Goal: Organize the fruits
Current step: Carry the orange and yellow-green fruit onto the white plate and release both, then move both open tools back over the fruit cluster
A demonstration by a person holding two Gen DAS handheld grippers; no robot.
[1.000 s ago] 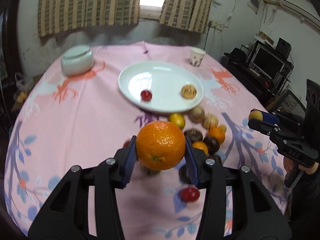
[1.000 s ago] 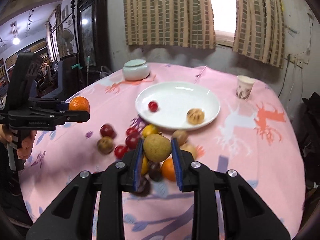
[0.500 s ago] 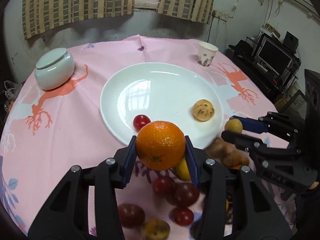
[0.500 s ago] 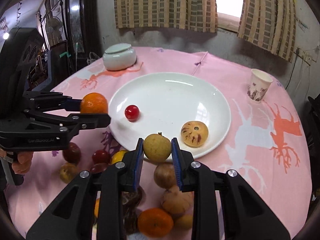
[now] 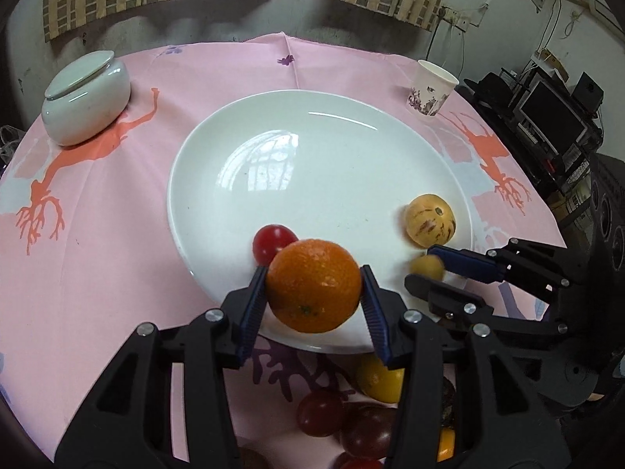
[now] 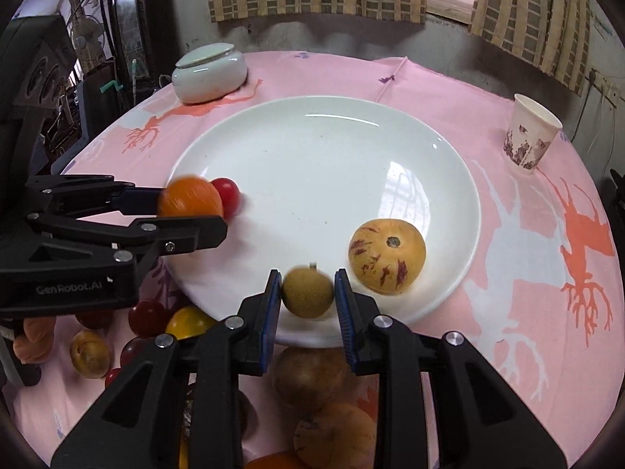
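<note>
My left gripper [image 5: 314, 301] is shut on an orange [image 5: 313, 290] over the near left rim of the white plate [image 5: 312, 125]. In the right wrist view the orange [image 6: 190, 198] shows at the plate's left edge, next to a red cherry tomato [image 6: 227, 192]. My right gripper [image 6: 308, 297] is shut on a small yellow-brown fruit [image 6: 308, 291] above the plate's near rim [image 6: 312, 338]. A striped yellow melon fruit [image 6: 386, 258] lies on the plate to the right. The same fruit [image 5: 429, 225] and the tomato [image 5: 271, 242] show in the left wrist view.
Loose fruits lie on the pink cloth below the plate: dark red ones [image 5: 363, 430], a yellow one [image 5: 379, 383], brown ones [image 6: 308, 379]. A white lidded jar [image 5: 86, 97] stands far left and a paper cup [image 5: 431, 88] far right. Electronics stand beyond the table's right edge.
Both grippers have moved forward from the fruit pile to the plate, each still holding its fruit. The plate now fills the views.
</note>
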